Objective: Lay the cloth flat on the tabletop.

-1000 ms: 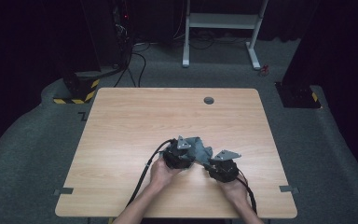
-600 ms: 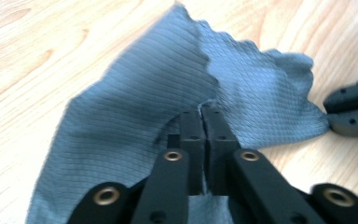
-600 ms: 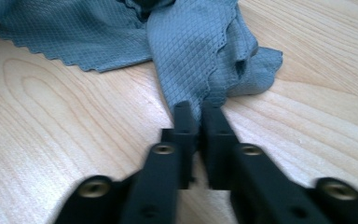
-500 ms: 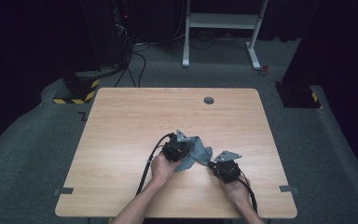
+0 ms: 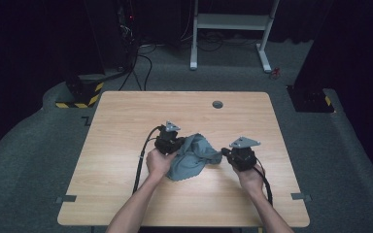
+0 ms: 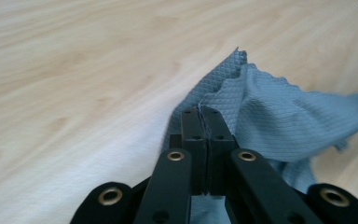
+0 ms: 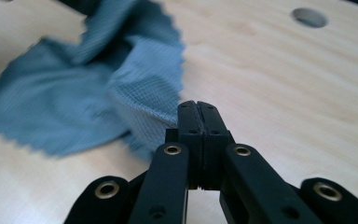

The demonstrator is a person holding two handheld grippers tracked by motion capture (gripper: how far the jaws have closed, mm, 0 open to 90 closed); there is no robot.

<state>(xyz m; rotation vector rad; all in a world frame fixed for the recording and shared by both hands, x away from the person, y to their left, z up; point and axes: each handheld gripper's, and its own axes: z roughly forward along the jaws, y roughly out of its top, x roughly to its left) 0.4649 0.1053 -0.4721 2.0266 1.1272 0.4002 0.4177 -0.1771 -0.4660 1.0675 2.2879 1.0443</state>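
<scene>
Pinched by the left gripper (image 6: 204, 122) and right gripper (image 7: 198, 116), the blue cloth (image 5: 190, 156) is held over the table (image 5: 126, 116). Pulled too hard, a corner could slip out.

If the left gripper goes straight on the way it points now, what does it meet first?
The left gripper, shut on the grey-blue cloth, would probably push into that cloth's raised fold just ahead; beyond it lies bare table. Depth is hard to judge.
</scene>
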